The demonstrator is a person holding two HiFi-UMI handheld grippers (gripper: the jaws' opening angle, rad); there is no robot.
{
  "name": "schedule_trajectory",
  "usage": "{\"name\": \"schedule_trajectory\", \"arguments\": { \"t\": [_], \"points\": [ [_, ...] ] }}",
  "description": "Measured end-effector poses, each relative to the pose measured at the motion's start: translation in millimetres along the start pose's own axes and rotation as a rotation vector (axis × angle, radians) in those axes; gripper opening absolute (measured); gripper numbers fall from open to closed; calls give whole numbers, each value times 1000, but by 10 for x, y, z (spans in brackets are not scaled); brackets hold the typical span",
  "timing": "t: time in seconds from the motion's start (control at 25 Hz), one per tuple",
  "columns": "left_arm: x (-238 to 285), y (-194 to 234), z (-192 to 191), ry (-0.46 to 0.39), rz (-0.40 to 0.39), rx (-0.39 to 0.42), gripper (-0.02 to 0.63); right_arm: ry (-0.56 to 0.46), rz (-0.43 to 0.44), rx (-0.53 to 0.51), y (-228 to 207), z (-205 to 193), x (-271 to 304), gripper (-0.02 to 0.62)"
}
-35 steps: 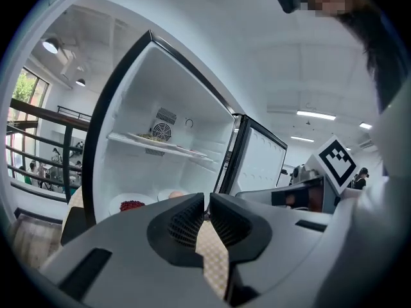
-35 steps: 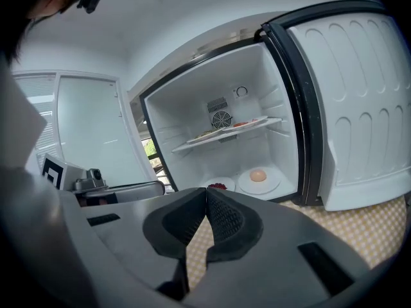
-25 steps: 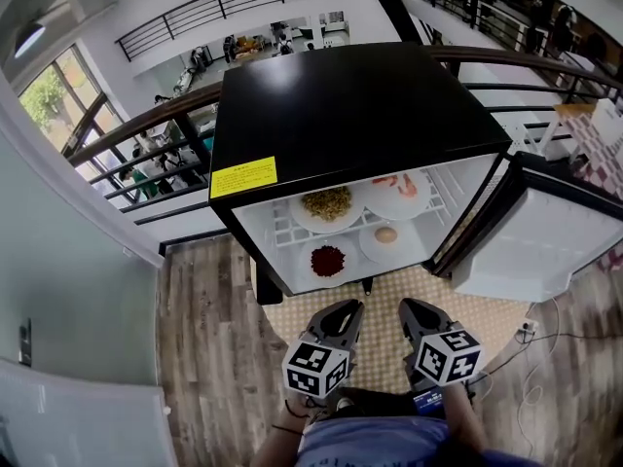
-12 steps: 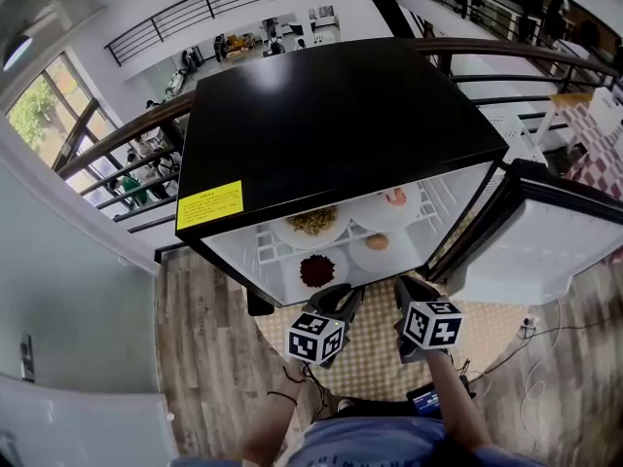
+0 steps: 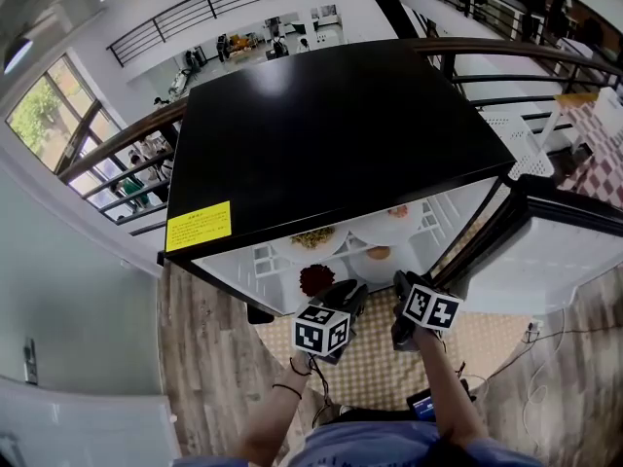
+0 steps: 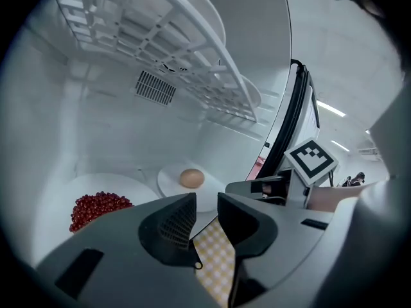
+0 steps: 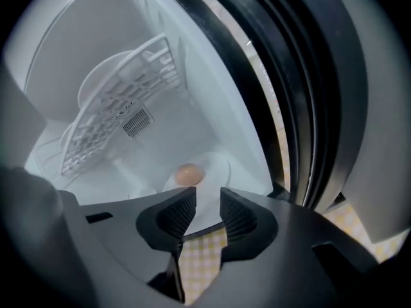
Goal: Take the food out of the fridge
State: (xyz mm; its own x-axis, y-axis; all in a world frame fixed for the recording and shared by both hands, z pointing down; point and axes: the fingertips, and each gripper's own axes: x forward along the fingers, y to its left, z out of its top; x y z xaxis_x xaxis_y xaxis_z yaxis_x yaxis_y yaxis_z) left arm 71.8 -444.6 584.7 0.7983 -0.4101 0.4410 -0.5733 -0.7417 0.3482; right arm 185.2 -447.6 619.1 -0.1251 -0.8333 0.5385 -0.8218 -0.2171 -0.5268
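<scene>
Food: plates inside the open fridge (image 5: 331,134), none yet removed.
Head view: red berries (image 5: 314,279) and an egg (image 5: 379,253) lie on the fridge's floor, with the left gripper (image 5: 347,292) and right gripper (image 5: 400,285) at its mouth.
Left gripper view: jaws opening, gap still narrow, nothing between them.
Right gripper view: jaws slightly apart, empty, facing the egg.
Risk: a narrow gap may shove a plate deeper instead of straddling its rim, and the egg could roll off.

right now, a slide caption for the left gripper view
Left gripper, jaws opening with nothing between them, points into the fridge at an egg and red berries.
</scene>
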Motion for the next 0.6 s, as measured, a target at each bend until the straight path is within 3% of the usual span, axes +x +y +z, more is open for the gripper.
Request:
{"name": "schedule_trajectory", "arguments": {
  "t": [0.36, 0.6],
  "points": [
    [-19, 29, -118, 35, 14, -7, 98, 27, -69, 24, -129, -17, 224, 110],
    [-44, 36, -211, 48, 20, -36, 98, 33, -31, 67, -125, -41, 216, 89]
  ]
}}
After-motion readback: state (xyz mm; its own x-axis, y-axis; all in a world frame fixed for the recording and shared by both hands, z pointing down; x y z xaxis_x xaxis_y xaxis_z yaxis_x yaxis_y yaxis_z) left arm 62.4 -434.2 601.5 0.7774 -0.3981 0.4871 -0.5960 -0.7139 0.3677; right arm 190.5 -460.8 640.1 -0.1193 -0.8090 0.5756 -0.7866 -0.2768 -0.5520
